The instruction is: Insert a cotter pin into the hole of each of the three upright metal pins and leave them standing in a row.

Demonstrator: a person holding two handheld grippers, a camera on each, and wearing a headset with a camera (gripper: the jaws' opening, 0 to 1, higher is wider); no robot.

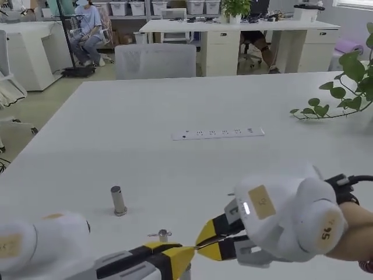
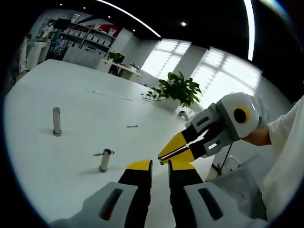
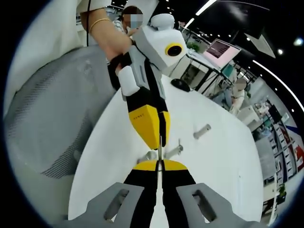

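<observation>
Starting with the head view: the right gripper (image 1: 203,244) sits at lower right, its yellow jaws closed on a thin cotter pin (image 1: 198,247) whose free end points at the left gripper (image 1: 185,253), almost tip to tip with it. On the white table (image 1: 175,116) a fitted metal pin (image 1: 163,235), with a cotter pin through its hole, stands just behind the left gripper. A bare metal pin (image 1: 118,200) stands upright further left, apart from it.

Left gripper view: this gripper's jaws stand parted by a narrow gap with nothing clamped. The right gripper's tips hold the cotter pin just above that gap. A loose cotter pin (image 2: 132,126) lies flat on the table beyond both standing pins.

Right gripper view: this gripper's jaws are shut on the cotter pin, which rises straight to the left gripper's yellow tip. A grey cylinder (image 3: 147,156), partly hidden behind the tips, may be the third metal pin; this is not confirmed.

Risks, as judged:
- **Dropped pin:** the cotter pin is thin and held by one end, so it may swivel or drop if the right jaws release before the left ones clamp.
- **Toppled pin:** the fitted metal pin stands near the left gripper, and a sideways sweep could knock it over and spoil the row
</observation>
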